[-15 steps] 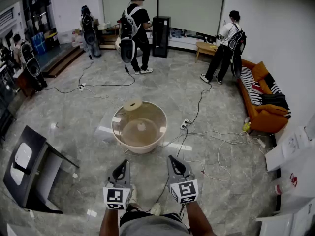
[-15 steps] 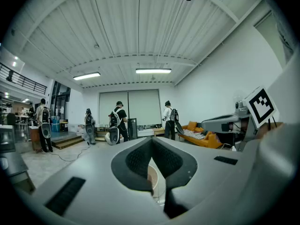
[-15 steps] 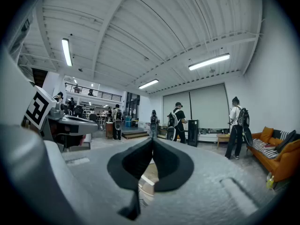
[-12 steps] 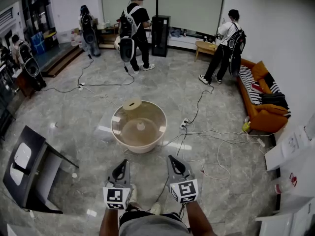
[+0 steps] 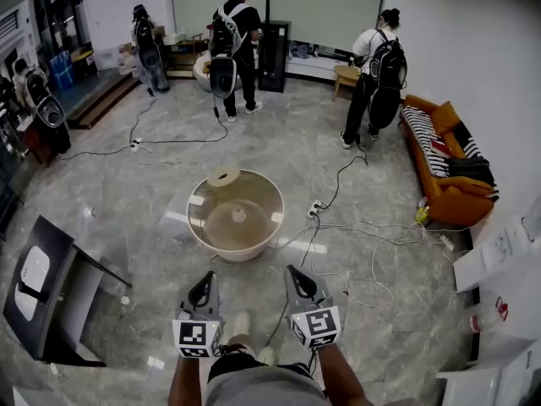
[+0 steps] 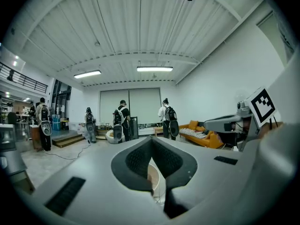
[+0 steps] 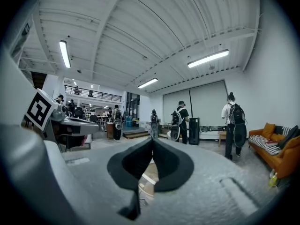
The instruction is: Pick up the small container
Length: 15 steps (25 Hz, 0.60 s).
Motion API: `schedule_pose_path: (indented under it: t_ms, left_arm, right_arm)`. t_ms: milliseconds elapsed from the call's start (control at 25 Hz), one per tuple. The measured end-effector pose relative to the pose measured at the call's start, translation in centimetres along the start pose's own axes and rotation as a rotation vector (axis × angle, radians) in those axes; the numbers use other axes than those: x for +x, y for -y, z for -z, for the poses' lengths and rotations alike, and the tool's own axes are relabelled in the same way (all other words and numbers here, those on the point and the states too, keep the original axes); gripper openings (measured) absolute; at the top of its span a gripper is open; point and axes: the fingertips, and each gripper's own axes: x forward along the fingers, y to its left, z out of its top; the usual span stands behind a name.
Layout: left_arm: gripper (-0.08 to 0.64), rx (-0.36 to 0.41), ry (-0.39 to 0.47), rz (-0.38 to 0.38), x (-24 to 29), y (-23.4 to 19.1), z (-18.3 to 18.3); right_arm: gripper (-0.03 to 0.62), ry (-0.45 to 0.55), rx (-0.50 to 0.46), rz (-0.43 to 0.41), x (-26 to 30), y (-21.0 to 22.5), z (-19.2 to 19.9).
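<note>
A large round beige tub [image 5: 200, 237] stands on the marble floor ahead of me. A small round beige container [image 5: 224, 177] rests at its far rim, and a small white object [image 5: 239, 216] lies inside near the middle. Low in the head view, my left gripper [image 5: 205, 281] and right gripper [image 5: 296, 275] are held side by side, short of the tub's near rim and touching nothing. Both are shut and empty. In the left gripper view the left gripper [image 6: 151, 140] has its tips together, with the tub [image 6: 155, 183] showing below them. The right gripper [image 7: 152, 142] looks the same in its own view.
Cables [image 5: 355, 231] and a power strip [image 5: 317, 211] lie on the floor right of the tub. A dark stand [image 5: 51, 282] is at the left, an orange sofa [image 5: 452, 201] and white furniture [image 5: 507, 252] at the right. Several people [image 5: 232, 45] stand at the back.
The person at the back right has stepped left. The view has shifted slightly, so the tub sits a bit higher and further left. Both grippers stay shut in about the same place.
</note>
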Motion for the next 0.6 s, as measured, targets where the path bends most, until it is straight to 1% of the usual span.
schedule_pose_path:
  t_ms: [200,280,440,600]
  left_arm:
    - [0.017,-0.015,-0.008,-0.004,3.6,-1.2,-0.2]
    - [0.017,-0.010,-0.006,-0.003,5.6,-1.8,-0.2]
    - [0.017,0.005,-0.004,-0.002,10.5,-3.7,-0.2]
    - [0.017,-0.007,-0.013,-0.010,16.0,-6.5,-0.9]
  right_arm:
    - [0.002,-0.010,-0.002,-0.004,3.0,1.5,0.3]
    - [0.002,-0.012,-0.006,-0.008,4.9,2.4,0.5]
    - [0.002,-0.010,-0.002,-0.021,9.9,4.6,0.4]
    - [0.002,-0.013,0.000,-0.041,16.0,6.7,-0.1]
